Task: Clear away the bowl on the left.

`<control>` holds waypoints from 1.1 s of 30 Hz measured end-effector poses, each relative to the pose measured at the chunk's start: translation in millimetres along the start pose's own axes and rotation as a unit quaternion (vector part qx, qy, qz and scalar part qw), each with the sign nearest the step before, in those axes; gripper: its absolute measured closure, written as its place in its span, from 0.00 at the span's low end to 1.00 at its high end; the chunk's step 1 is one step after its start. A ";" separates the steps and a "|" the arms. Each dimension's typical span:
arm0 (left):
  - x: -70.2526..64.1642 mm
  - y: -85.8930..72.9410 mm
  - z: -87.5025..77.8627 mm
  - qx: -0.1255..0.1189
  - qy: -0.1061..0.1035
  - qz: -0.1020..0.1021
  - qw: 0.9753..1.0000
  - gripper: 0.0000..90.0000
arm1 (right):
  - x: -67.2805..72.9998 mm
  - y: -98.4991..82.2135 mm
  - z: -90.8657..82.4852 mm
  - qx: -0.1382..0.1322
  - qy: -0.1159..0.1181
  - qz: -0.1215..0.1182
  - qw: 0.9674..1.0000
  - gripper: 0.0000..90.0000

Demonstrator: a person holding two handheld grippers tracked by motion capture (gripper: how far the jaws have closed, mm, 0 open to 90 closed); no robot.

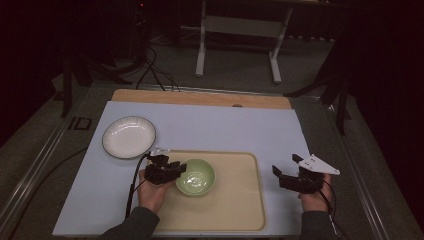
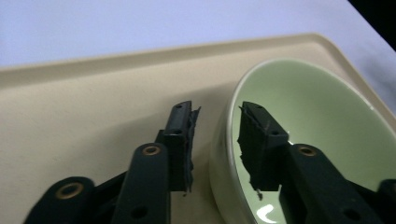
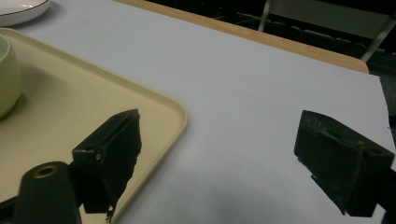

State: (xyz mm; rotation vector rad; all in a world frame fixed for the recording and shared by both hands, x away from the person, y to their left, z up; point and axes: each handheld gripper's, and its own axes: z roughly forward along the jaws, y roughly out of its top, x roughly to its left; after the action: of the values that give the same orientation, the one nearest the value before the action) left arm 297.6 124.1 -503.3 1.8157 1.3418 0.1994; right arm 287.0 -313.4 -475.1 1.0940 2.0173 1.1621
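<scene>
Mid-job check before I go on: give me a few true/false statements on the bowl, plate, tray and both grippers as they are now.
1. The green bowl sits on the tray. True.
2. The left gripper is shut on the plate. False: its jaws are open and straddle the bowl's rim, one inside, one outside.
3. The white plate lies on the tray. False: it rests on the pale mat, beyond the tray's left corner.
4. The right gripper is open and holds nothing. True.
5. The right gripper is over the bowl. False: it is at the tray's right edge, apart from the bowl.
</scene>
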 end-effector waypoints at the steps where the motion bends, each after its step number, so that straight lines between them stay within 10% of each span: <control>1: 0.4 0.8 -1.8 -0.003 0.002 0.002 1.000 0.70 | 0.0 0.0 0.0 0.000 0.000 0.000 1.000 0.16; 21: 10.1 16.6 -38.7 -0.055 0.023 0.018 0.998 0.51 | 0.0 0.2 -0.3 0.000 0.001 0.000 1.000 0.16; 33: 21.9 23.4 -63.6 -0.087 0.066 0.058 0.992 0.46 | -0.2 0.3 -0.8 -0.001 0.001 0.001 1.000 0.16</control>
State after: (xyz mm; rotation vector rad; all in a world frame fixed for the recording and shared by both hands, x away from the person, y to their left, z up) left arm 287.0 174.8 -454.3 1.7578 1.2672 0.4924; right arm 286.7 -313.8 -474.5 1.0941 2.0154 1.1664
